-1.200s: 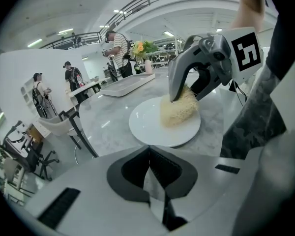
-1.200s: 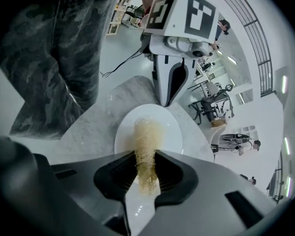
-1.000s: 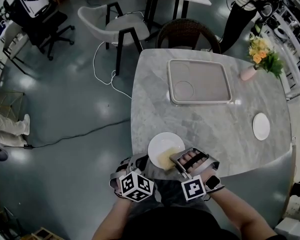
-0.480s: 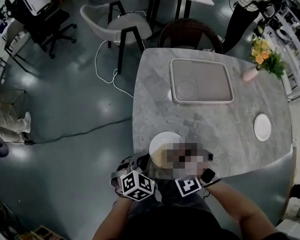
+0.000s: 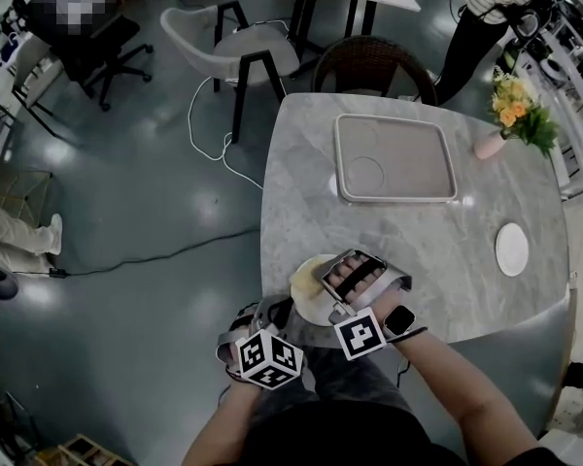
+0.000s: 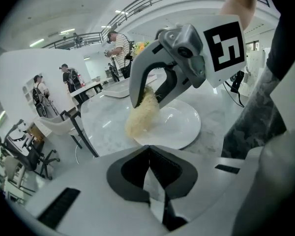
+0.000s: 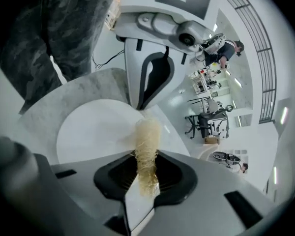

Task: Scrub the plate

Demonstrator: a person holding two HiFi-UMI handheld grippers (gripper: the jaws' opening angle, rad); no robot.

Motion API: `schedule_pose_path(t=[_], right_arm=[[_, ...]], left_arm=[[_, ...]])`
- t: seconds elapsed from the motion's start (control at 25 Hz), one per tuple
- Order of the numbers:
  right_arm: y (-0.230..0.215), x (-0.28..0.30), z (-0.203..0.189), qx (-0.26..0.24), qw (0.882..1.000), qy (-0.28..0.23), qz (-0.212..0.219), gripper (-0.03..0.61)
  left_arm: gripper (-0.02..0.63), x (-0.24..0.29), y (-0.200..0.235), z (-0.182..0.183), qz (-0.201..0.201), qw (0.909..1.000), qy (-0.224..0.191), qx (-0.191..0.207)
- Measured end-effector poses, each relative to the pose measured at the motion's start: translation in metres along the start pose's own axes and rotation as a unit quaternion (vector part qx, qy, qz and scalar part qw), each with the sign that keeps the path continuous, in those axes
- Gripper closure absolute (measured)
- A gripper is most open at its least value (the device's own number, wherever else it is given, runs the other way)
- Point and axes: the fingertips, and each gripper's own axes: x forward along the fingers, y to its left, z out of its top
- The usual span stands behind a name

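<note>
A white plate [image 5: 309,308] lies at the near edge of the grey marble table [image 5: 437,260]. My left gripper [image 5: 280,311] is shut on the plate's near rim, and the thin white rim shows between its jaws in the left gripper view [image 6: 148,150]. My right gripper [image 5: 323,282] is shut on a pale yellow fibrous scrubber [image 7: 147,151]. The scrubber [image 6: 141,113] presses on the plate [image 6: 173,127] at its far left edge. In the right gripper view the plate [image 7: 91,132] spreads to the left, and the left gripper [image 7: 142,104] pinches its rim just beyond the scrubber.
A grey tray [image 5: 396,158] lies at the table's far side. A small white plate [image 5: 512,249] sits near the right edge, and a pink vase of flowers [image 5: 510,115] is at the far right. Chairs [image 5: 369,66] stand behind the table, and a person [image 5: 481,13] stands further back.
My right gripper has swept the scrubber away from me and to the left across the plate. The left gripper has kept its hold on the rim.
</note>
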Motion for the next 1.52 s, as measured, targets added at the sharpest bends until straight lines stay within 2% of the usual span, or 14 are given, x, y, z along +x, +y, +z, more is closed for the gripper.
schedule_pose_path(t=[0.28, 0.44, 0.64, 1.08, 1.24, 1.36, 1.52], right_arm=[[-0.008, -0.003, -0.037, 0.021, 0.998, 0.055, -0.021, 0.488], [0.001, -0.012, -0.063, -0.010, 0.995, 0.099, -0.030, 0.488], [0.027, -0.025, -0.064, 0.038, 0.995, 0.090, -0.009, 0.488], [0.069, -0.047, -0.055, 0.043, 0.994, 0.096, 0.004, 0.488], [0.082, -0.052, -0.040, 0.043, 0.995, 0.086, 0.017, 0.488], [0.083, -0.054, -0.026, 0.037, 0.996, 0.076, 0.010, 0.488], [0.091, -0.053, -0.008, 0.040, 0.997, 0.052, 0.031, 0.488]], left_arm=[[0.600, -0.001, 0.002, -0.001, 0.002, 1.0000, -0.001, -0.003], [0.600, -0.001, 0.001, -0.001, 0.001, 1.0000, -0.001, -0.004], [0.600, -0.002, -0.001, -0.003, -0.001, 1.0000, 0.000, -0.005], [0.600, 0.000, -0.009, -0.009, -0.014, 0.9999, 0.004, 0.003], [0.600, 0.000, -0.010, -0.009, -0.017, 0.9998, 0.003, 0.006], [0.600, -0.001, -0.010, -0.009, -0.018, 0.9998, 0.003, 0.010], [0.600, 0.000, -0.011, -0.008, -0.019, 0.9997, 0.002, 0.013]])
